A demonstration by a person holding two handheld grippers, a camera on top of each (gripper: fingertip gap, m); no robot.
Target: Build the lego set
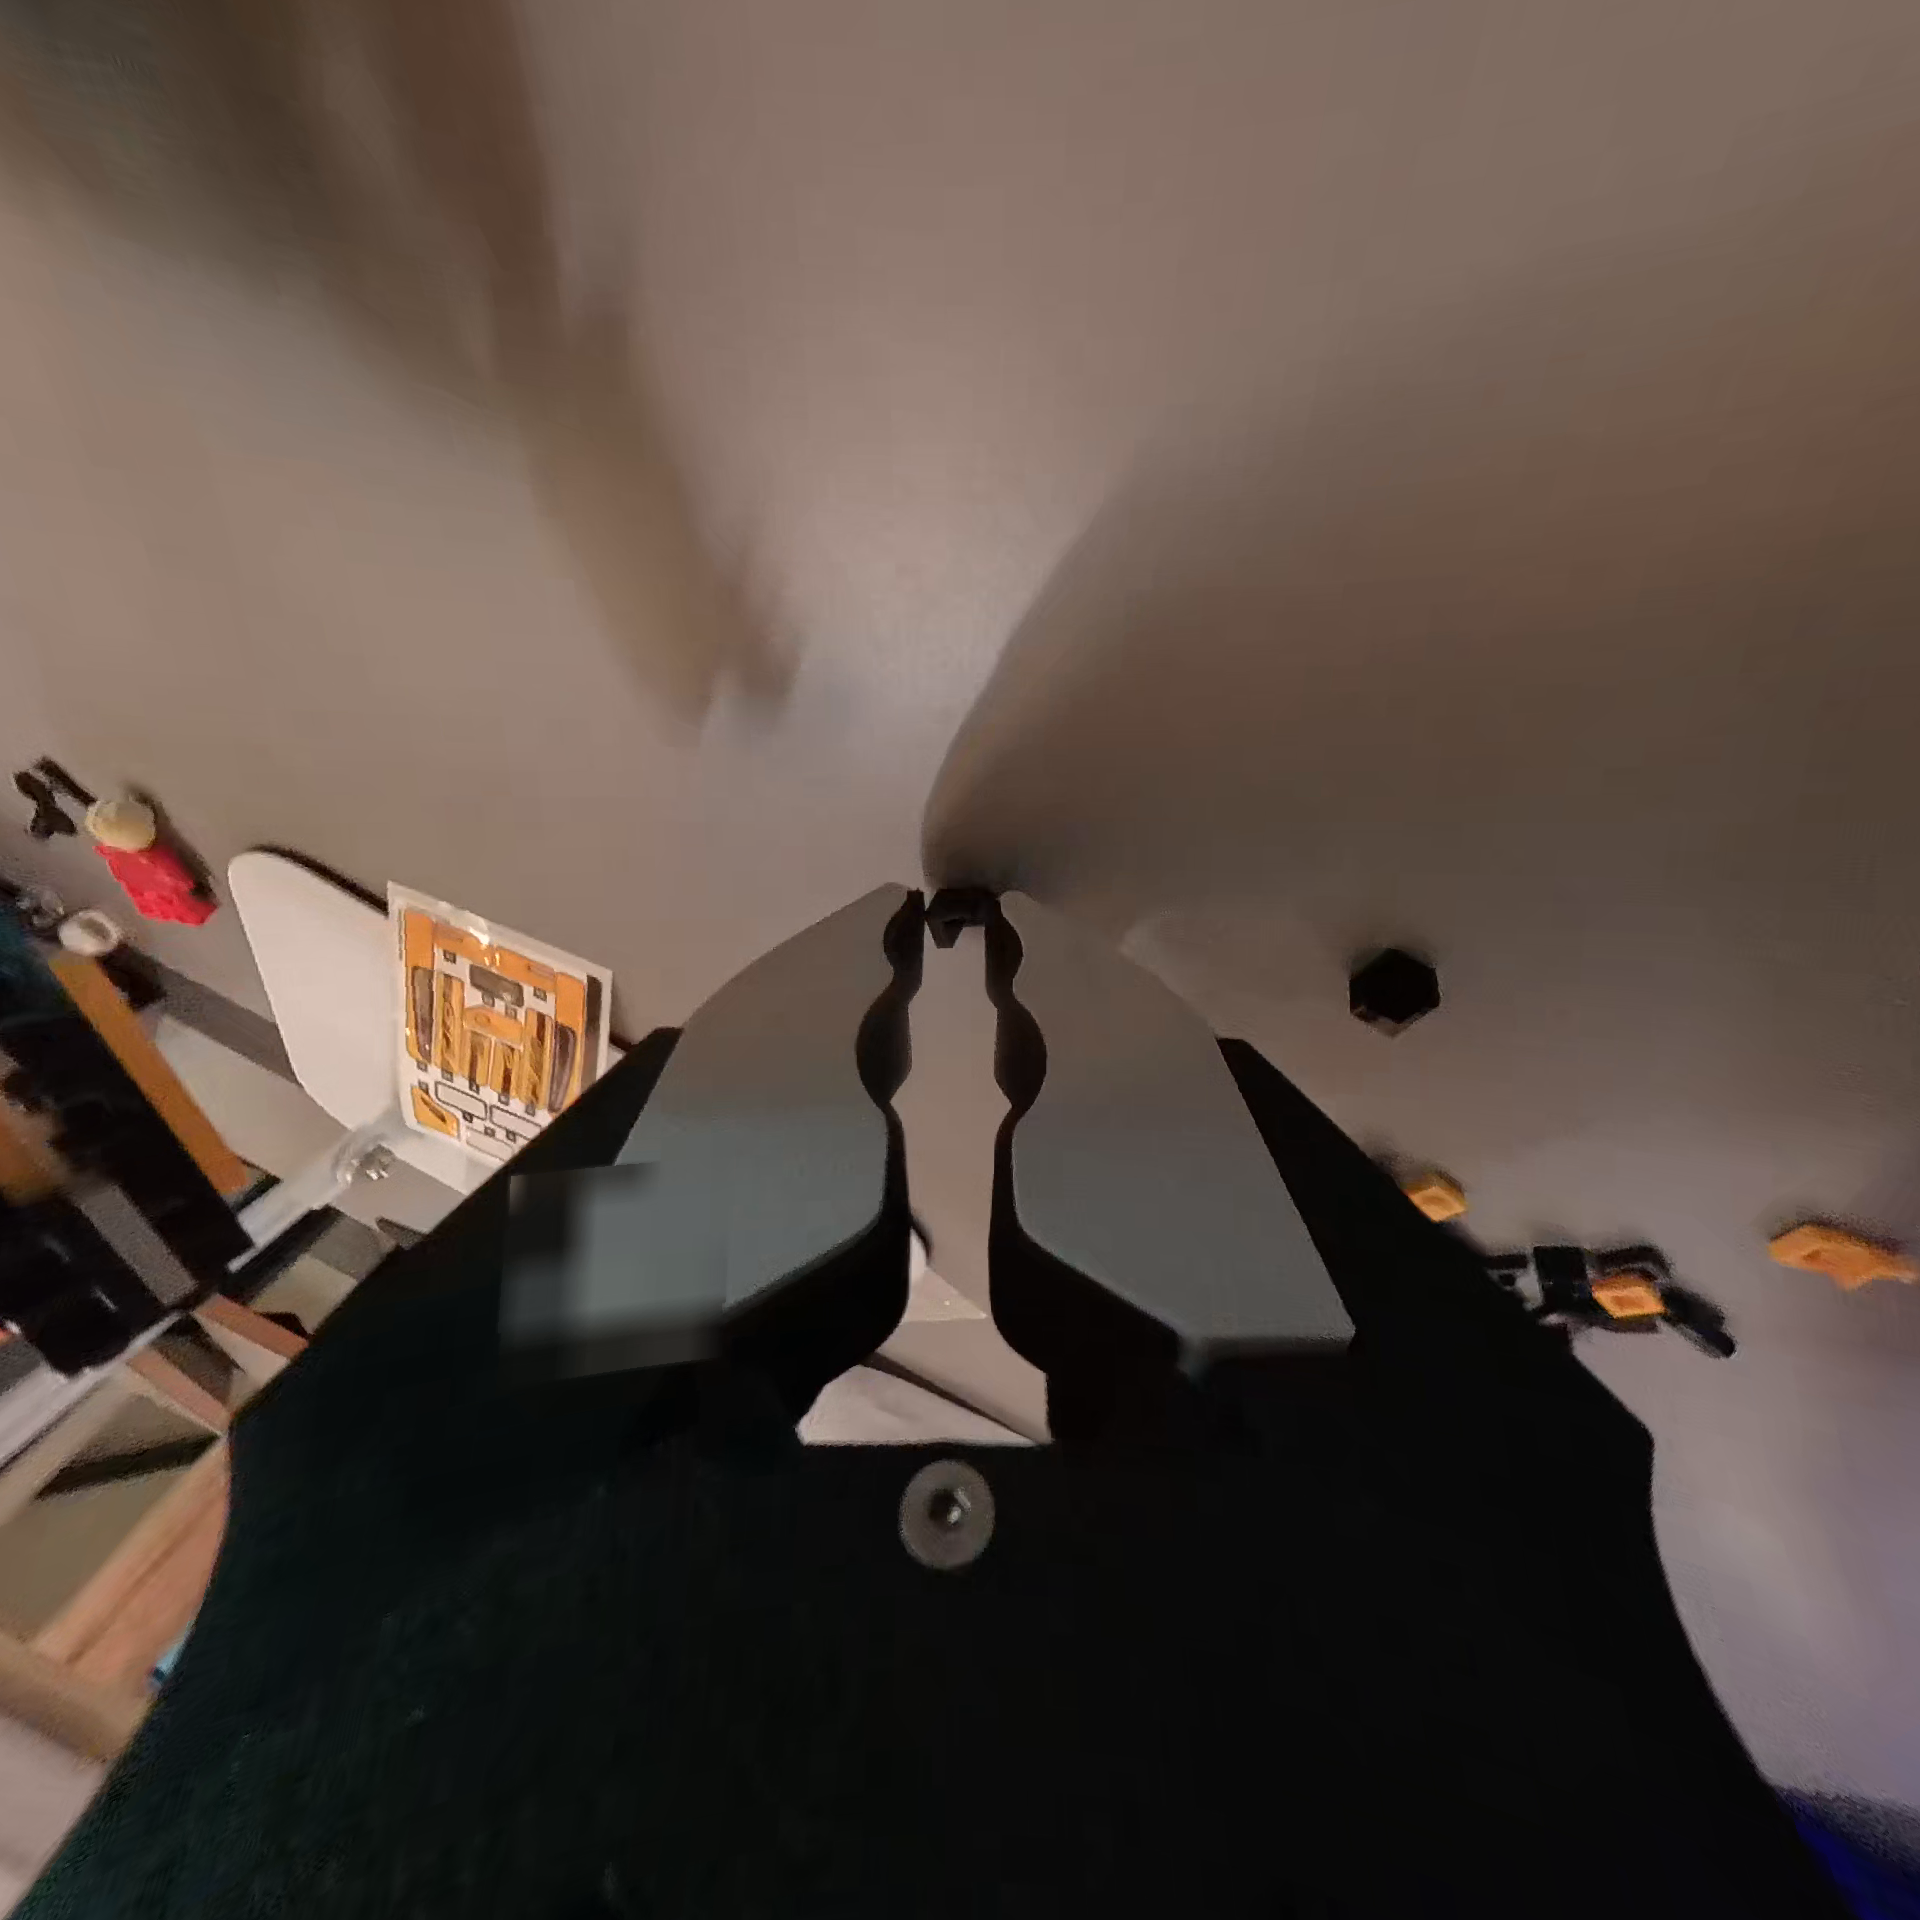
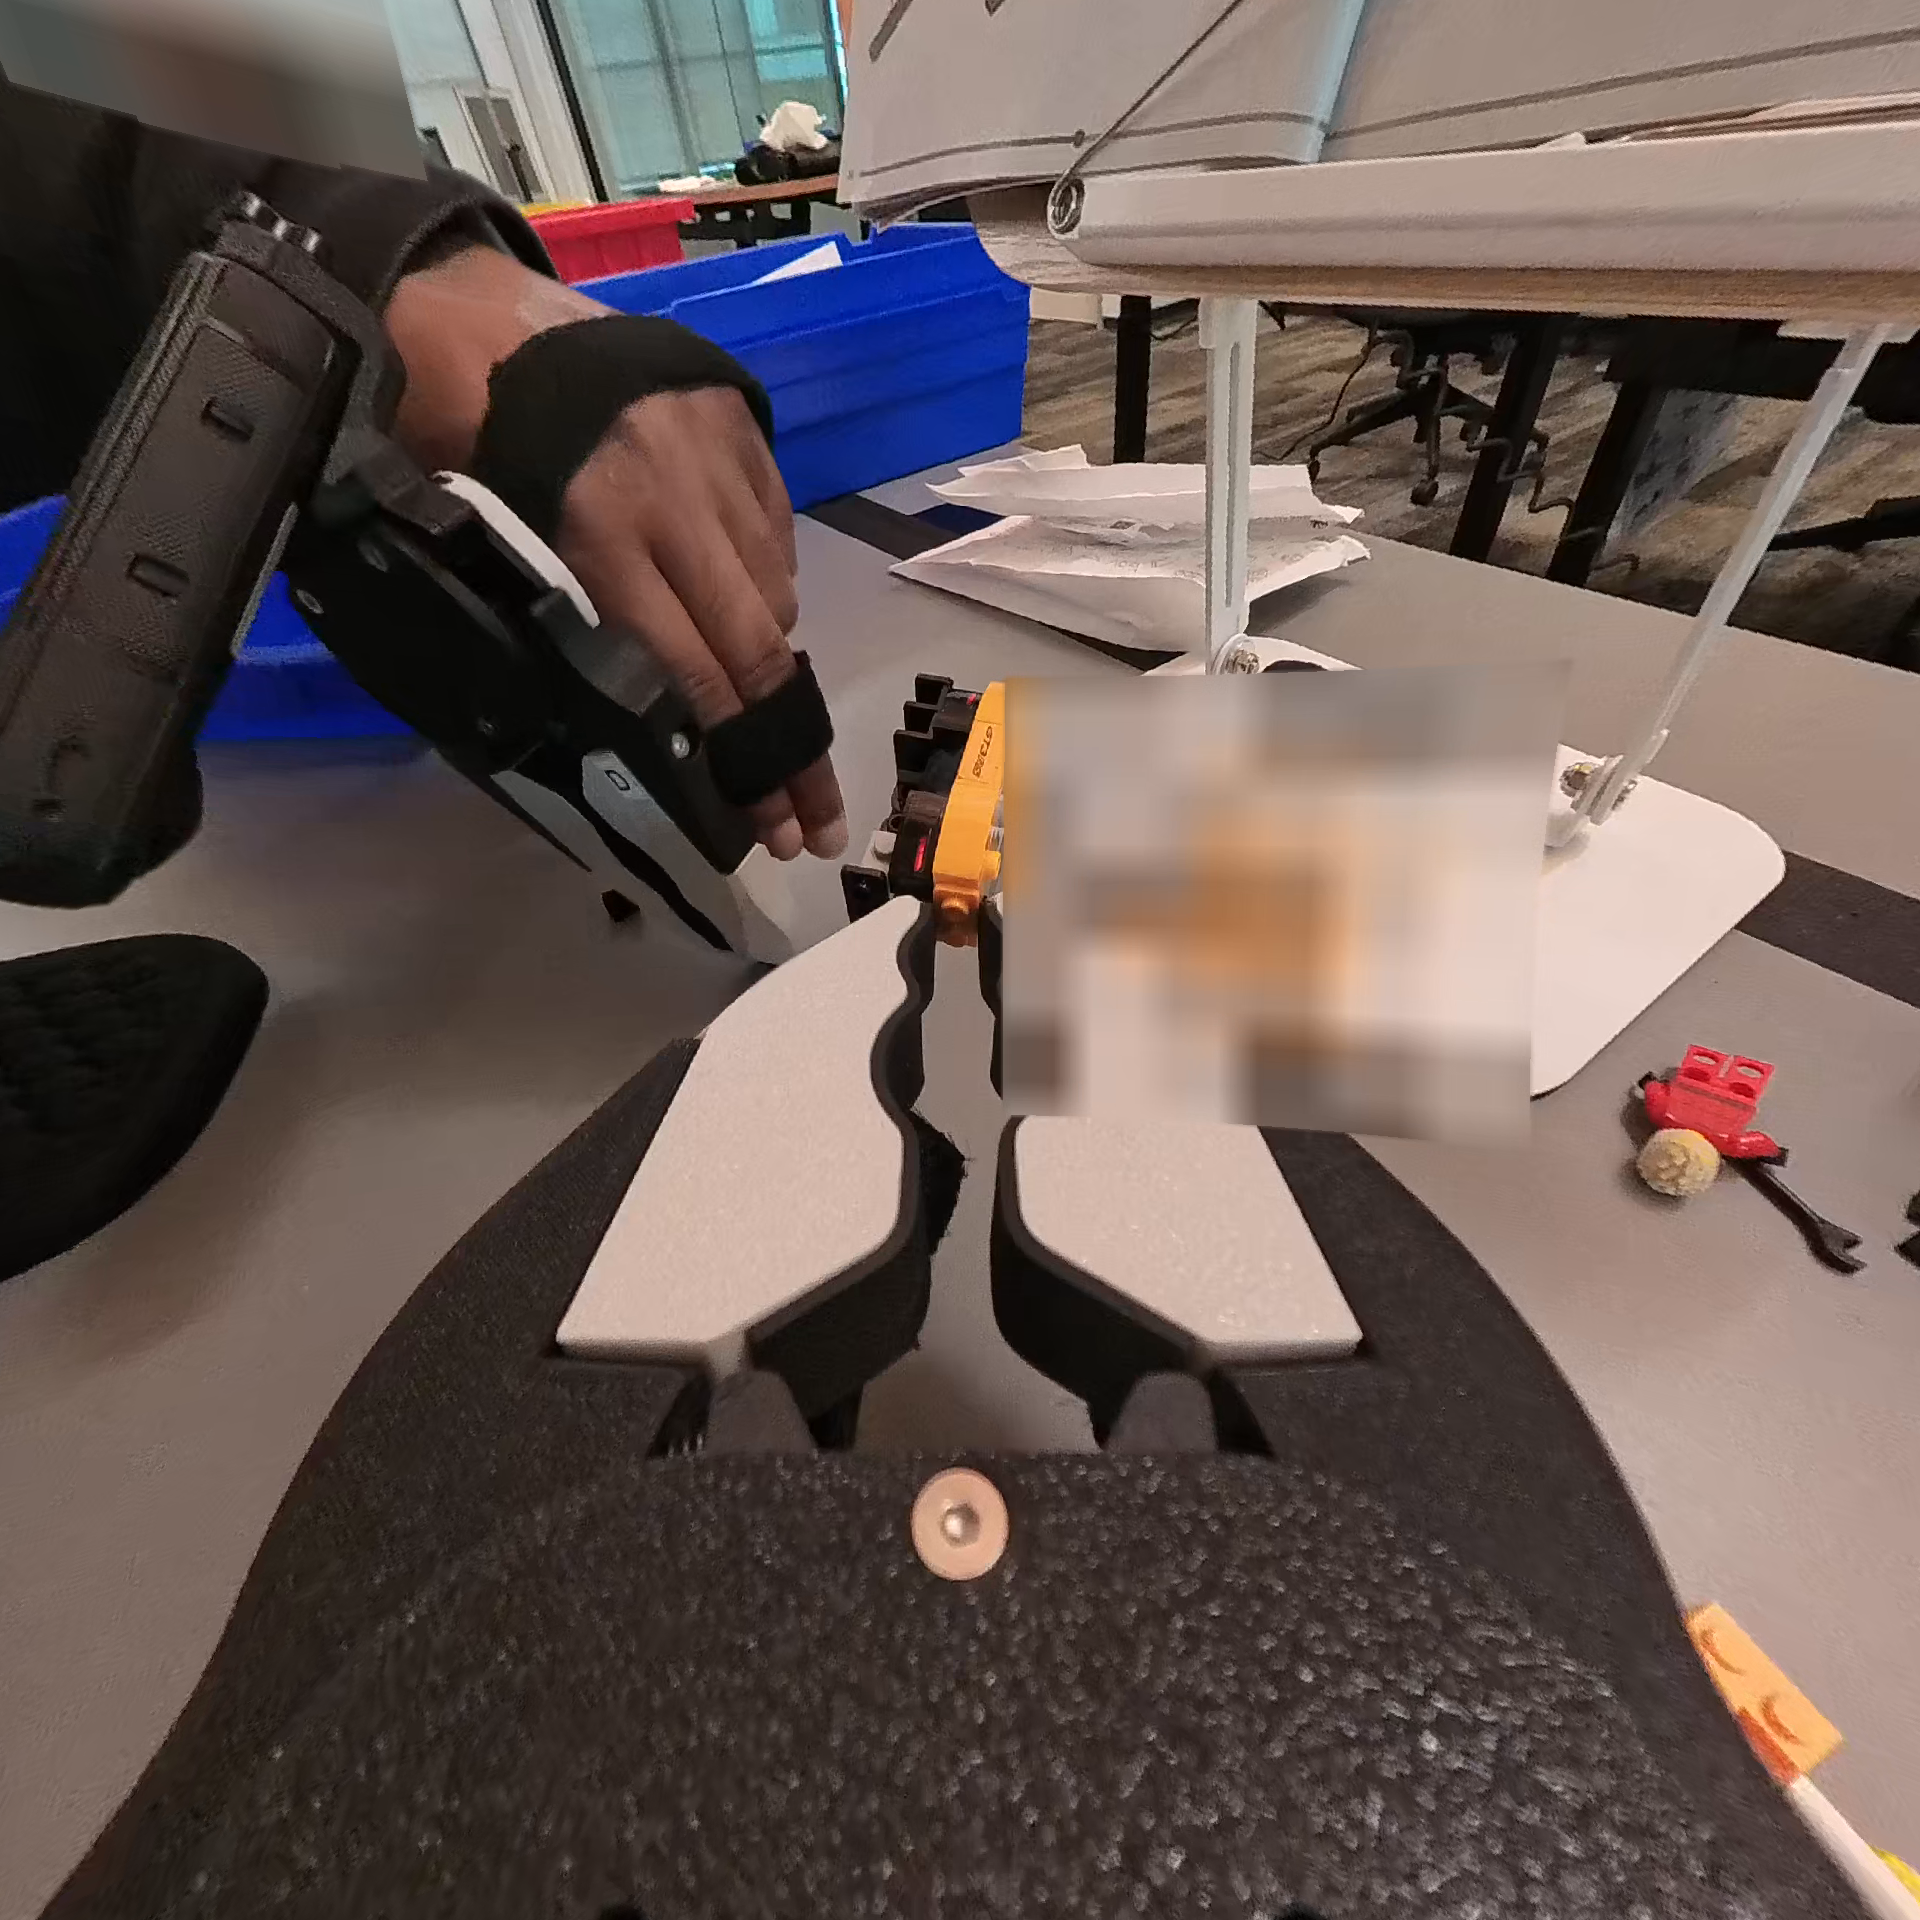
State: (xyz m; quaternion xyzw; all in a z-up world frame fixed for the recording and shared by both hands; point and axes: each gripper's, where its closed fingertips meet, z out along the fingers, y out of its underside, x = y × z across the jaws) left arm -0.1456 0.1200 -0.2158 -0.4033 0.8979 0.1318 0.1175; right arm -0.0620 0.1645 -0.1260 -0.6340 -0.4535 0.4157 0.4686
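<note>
Fingers [image 1: 940, 920] on small black piece [image 1: 958, 916]

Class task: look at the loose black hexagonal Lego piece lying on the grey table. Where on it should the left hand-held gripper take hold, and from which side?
Grip the black hexagonal piece across two opposite flat side faces, coming from above. It sits low on the table with nothing close by, and parallel flats probably give the fingers steadier seats than corners. The left hand-held gripper already pinches a small black piece.

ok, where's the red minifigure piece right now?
Right wrist view, far right: red minifigure piece lies on the grey table, just right of the white stand base.
</note>
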